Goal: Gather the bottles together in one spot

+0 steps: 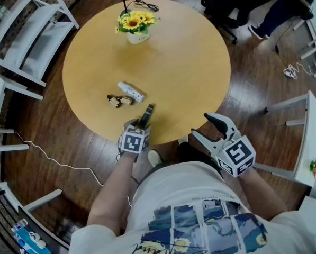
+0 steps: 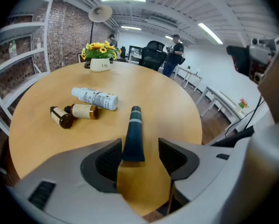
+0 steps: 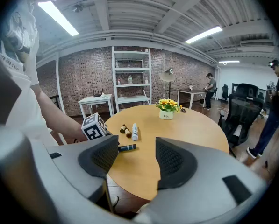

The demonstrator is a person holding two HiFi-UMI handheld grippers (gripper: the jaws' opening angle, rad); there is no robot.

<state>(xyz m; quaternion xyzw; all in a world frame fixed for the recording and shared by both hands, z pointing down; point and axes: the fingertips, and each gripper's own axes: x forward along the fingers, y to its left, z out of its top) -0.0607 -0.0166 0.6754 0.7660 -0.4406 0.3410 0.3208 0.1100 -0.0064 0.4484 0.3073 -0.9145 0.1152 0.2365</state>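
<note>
1 overhead, 2 low; shared table (image 1: 184,67)

table: round table (image 1: 189,62) | on it: flowerpot (image 1: 137,36) | white bottle (image 1: 131,92) | two brown bottles (image 1: 114,101) (image 1: 127,101) | dark tube (image 1: 147,114)

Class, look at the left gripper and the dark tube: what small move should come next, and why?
Probably close the left gripper on the dark tube: its jaws stand open with the tube lying between them, apart from the white bottle and brown bottles.
</note>
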